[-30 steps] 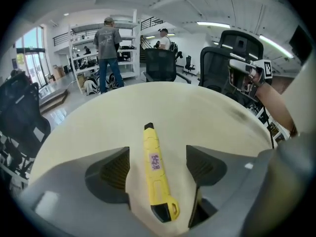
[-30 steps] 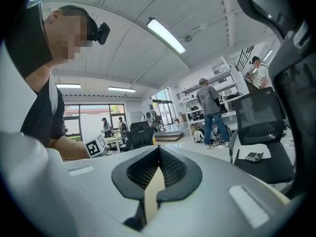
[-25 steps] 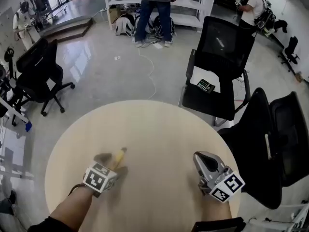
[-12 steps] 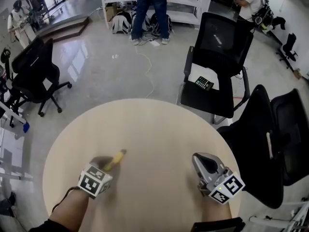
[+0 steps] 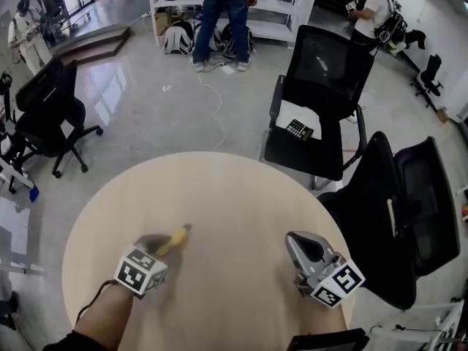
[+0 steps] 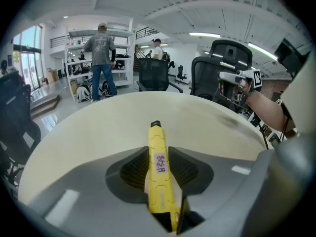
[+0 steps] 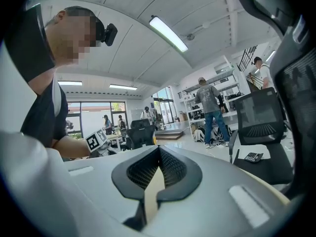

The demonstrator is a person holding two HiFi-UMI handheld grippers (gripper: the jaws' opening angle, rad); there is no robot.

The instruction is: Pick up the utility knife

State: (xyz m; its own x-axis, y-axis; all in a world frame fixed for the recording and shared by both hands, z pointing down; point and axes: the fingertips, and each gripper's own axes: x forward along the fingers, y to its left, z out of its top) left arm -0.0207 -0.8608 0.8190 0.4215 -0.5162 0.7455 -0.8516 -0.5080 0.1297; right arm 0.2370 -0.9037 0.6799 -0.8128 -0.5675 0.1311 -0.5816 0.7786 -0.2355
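Since a second ago, your left gripper (image 5: 155, 247) has been closing its jaws, and they now pinch the utility knife (image 6: 159, 174) by its yellow body. In the head view the knife has not shifted from its place. Its black tip pokes out past the jaws, pointing away from you. A small white label sits on its upper face. The knife lies low over the round, pale wooden table (image 5: 234, 189), but you cannot tell from these views whether it has lifted clear.

Well to the right of the knife, your right gripper (image 5: 301, 241) hangs over the same table, its jaws pressed together with nothing between them. Beyond the knife, past the table's far edge, stands a black office chair (image 5: 325, 72) with a calculator (image 5: 295, 129) on its seat. Farther off, a person in jeans (image 5: 223, 13) stands at white shelves.
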